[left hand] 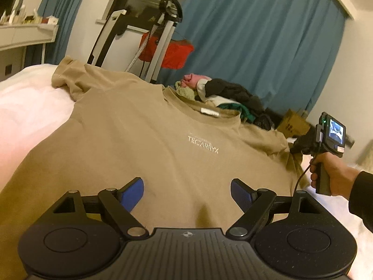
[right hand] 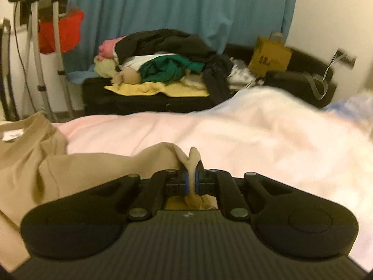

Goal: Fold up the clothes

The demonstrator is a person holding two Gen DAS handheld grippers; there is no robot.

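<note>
A tan T-shirt (left hand: 144,128) lies spread front-up on the bed (left hand: 30,98), directly ahead of and beneath the left gripper (left hand: 186,194). That gripper is released: its blue-padded fingers (left hand: 131,196) stand wide apart above the lower chest of the shirt, with white lettering just ahead of them and the collar farther on. To its right, the person's right hand (left hand: 333,175) grips the handle of the right gripper (right hand: 192,182), which sits at the shirt's right sleeve. In the right wrist view this gripper is clenched on a bunched fold of the sleeve fabric, which pokes up between the closed blue pads (right hand: 185,182); the rest of the shirt spreads away to its left. Well ahead of both, beyond the bed, a pile of clothes (right hand: 167,56) rests before a blue curtain (right hand: 177,2).
</note>
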